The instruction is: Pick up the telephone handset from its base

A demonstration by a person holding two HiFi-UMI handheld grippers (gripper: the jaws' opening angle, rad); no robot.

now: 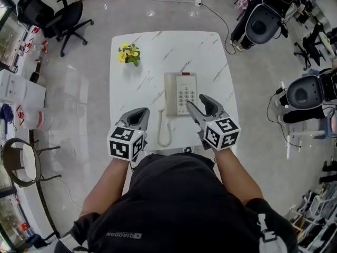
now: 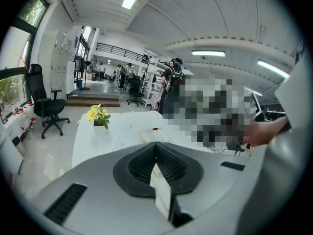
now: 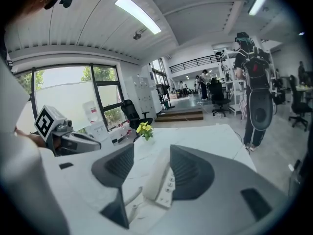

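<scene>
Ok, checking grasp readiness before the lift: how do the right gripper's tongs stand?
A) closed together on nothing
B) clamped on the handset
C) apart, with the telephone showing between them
C: the right gripper has its tongs apart, with the beige push-button telephone visible in the gap.

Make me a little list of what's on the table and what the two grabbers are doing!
table: white marble top
phone: in the middle of the table
handset: lying on the phone, not lifted yet
cord: curly, runs from the phone toward the person
flowers: yellow, at the far left of the table
left gripper: jaws together, nothing held, left of the phone
right gripper: jaws apart, aimed at the phone, nothing gripped
</scene>
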